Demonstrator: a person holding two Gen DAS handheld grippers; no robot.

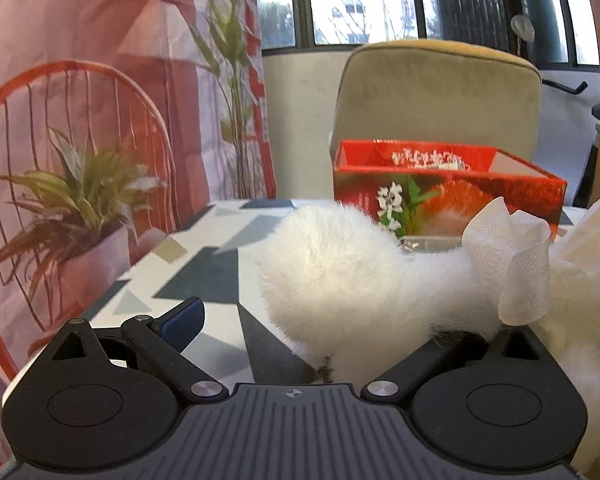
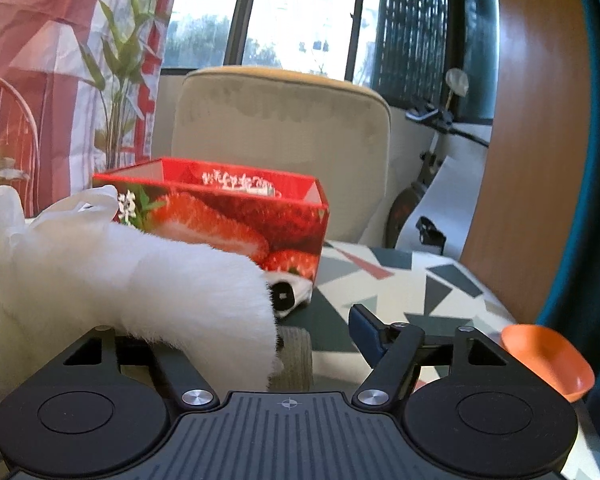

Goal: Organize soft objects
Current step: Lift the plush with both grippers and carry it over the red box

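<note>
A white fluffy plush toy (image 1: 332, 272) lies on the patterned tablecloth (image 1: 204, 276), with a white gauze ribbon (image 1: 512, 264) tied on it. My left gripper (image 1: 340, 320) is open: its blue left pad (image 1: 182, 322) stands apart from the fur, and the right finger is hidden behind the plush. In the right wrist view the same plush (image 2: 140, 280) covers the left finger of my right gripper (image 2: 232, 320). That gripper is open too; its blue right pad (image 2: 366, 334) is well clear of the fur. Behind the plush stands an open red strawberry-print box (image 2: 228, 220).
A small black-and-white soft item (image 2: 288, 294) lies at the box's foot, a beige ribbed piece (image 2: 296, 356) nearer me. An orange scoop (image 2: 548, 360) sits at the right. A beige chair back (image 1: 436, 92) rises behind the box (image 1: 448, 196). A wooden panel (image 2: 540, 140) bounds the right side.
</note>
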